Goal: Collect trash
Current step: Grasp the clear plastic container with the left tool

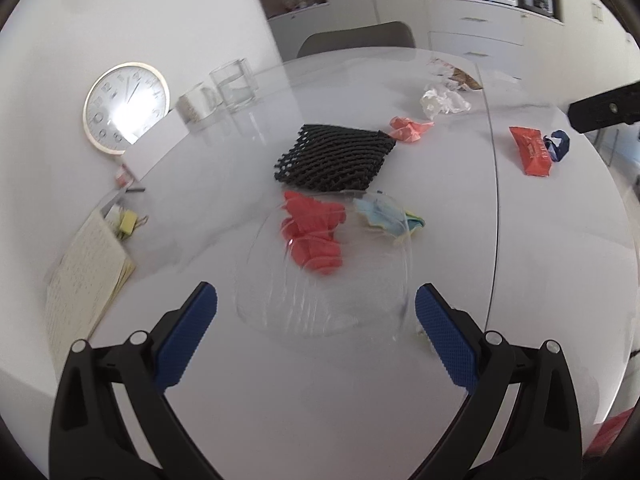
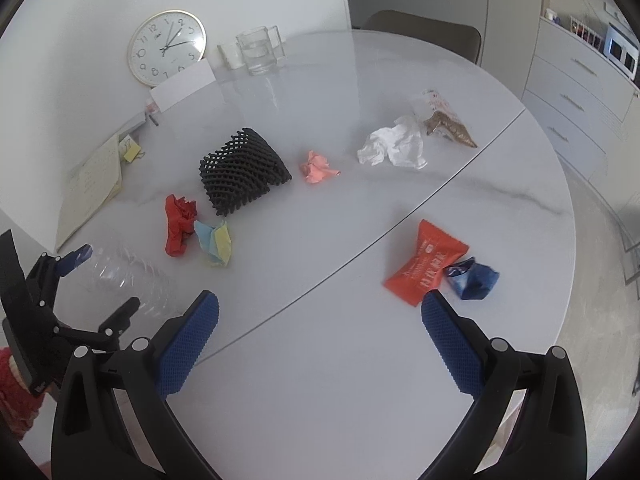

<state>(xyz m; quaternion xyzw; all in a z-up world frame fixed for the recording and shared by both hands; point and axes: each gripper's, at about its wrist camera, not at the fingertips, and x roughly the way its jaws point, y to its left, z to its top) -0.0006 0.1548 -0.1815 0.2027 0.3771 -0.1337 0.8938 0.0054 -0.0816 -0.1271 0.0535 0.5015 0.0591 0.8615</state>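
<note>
A clear plastic bottle lies on the white table, and my open left gripper has a finger on either side of its near end without touching. The bottle and left gripper also show in the right wrist view. Behind the bottle lie red crumpled paper, blue-yellow paper, a black foam net, pink paper and white tissue. My right gripper is open and empty above the table, near an orange wrapper and a blue wrapper.
A clock, glasses and a mug stand at the table's back against the wall. A notebook lies at the left edge. A brown snack bag lies far right. A seam splits the tabletop.
</note>
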